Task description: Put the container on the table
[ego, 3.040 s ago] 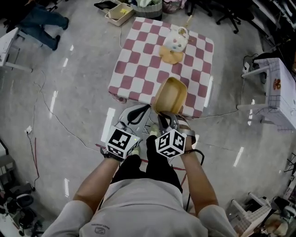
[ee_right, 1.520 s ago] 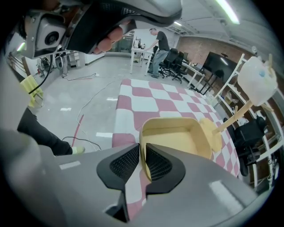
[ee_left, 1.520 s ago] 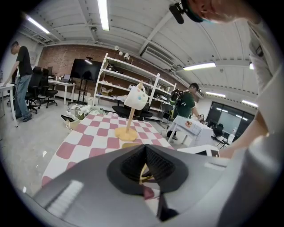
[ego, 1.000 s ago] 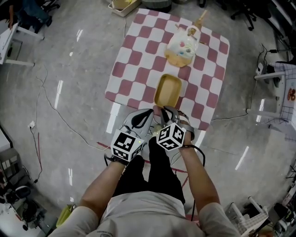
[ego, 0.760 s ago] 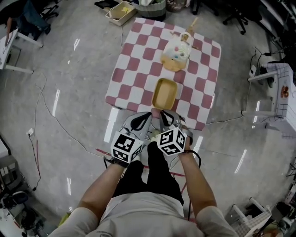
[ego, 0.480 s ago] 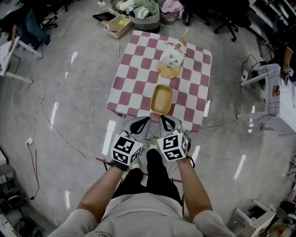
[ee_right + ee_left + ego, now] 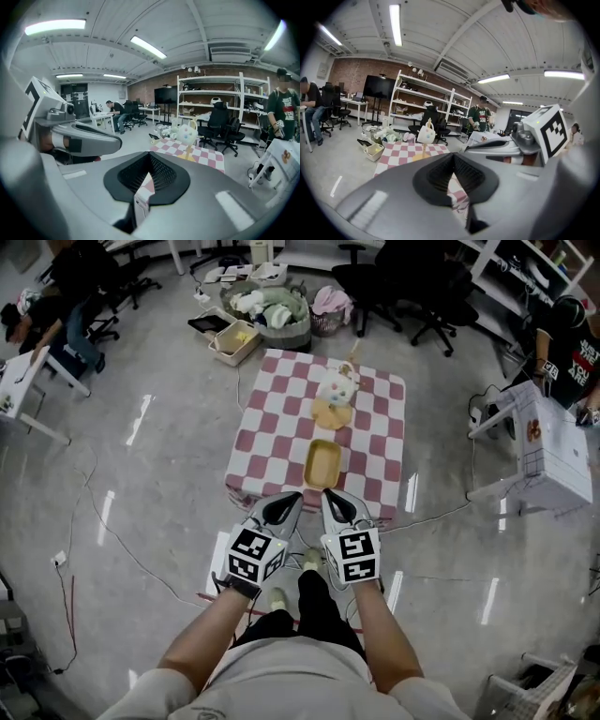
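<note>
Head view: the yellow container (image 7: 323, 464) sits upright on the checkered table (image 7: 272, 418), near its front edge, apart from the left gripper (image 7: 284, 505) and the right gripper (image 7: 336, 504).
Left gripper view: jaws closed together, nothing between them.
Right gripper view: jaws likewise closed and empty.

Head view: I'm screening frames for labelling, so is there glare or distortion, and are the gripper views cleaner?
Head view: strong fisheye bending; the glossy floor carries white streaks of reflected light; the table reads clearly. Left gripper view: round black border, glaring ceiling lights, foreground soft. Right gripper view: same border and bright lights.
</note>
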